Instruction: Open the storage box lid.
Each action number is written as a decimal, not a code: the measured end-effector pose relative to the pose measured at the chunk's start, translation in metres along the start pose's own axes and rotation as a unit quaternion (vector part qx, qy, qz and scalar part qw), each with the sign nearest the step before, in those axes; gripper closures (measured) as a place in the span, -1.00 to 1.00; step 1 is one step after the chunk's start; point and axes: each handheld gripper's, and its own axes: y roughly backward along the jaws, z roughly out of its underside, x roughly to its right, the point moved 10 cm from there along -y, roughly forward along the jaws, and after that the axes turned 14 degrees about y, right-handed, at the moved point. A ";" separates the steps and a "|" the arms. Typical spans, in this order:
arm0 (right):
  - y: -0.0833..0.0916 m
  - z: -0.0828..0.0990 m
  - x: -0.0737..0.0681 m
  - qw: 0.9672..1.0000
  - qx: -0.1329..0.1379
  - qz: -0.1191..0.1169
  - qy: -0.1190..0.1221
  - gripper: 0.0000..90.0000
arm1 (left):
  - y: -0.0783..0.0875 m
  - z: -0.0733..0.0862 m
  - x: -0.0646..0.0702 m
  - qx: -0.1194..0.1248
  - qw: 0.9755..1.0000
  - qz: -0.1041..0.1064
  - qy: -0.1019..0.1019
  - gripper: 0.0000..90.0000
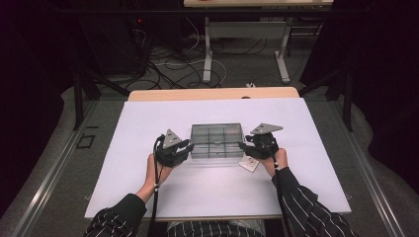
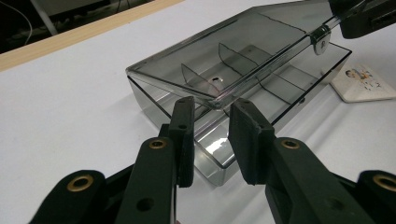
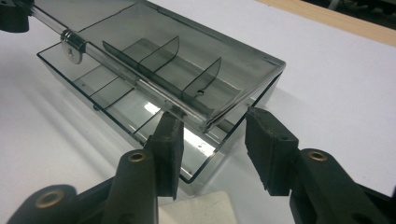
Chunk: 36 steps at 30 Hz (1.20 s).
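White tabletop [image 1: 148, 128], with a smoky clear divider box [image 1: 216, 140] sitting mid-table. Left gripper [image 1: 179, 150] is at the box's left end, jaws parted around the raised lid's corner. Right gripper [image 1: 251, 148] is at its right end, also parted. Small card [image 1: 248, 164] lies near the box's right-front corner.

Both sleeves dark with thin white pinstripes, left sleeve [image 1: 116, 217] at 7 o'clock, right sleeve [image 1: 309, 207] at 5. Left gripper [image 2: 212, 135] and right gripper [image 3: 212, 151]: black jaws, matte rubbery pads, brass-ringed pivot holes. Grey three-cornered plate [image 1: 266, 129] on top, black cable [image 1: 157, 185] trailing toward 6.
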 end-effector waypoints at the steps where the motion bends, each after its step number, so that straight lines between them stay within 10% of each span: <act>1: 0.000 -0.001 0.001 1.000 0.003 0.001 0.001 0.25 | 0.000 0.000 0.000 0.001 1.000 0.000 0.000 0.59; 16: 0.003 -0.010 0.002 1.000 0.023 0.005 0.005 0.39 | -0.005 -0.005 -0.002 0.007 1.000 -0.009 -0.005 0.30; 36: 0.005 -0.016 0.003 0.999 0.022 0.027 0.021 0.44 | -0.004 -0.018 0.000 0.026 0.999 -0.027 -0.031 0.45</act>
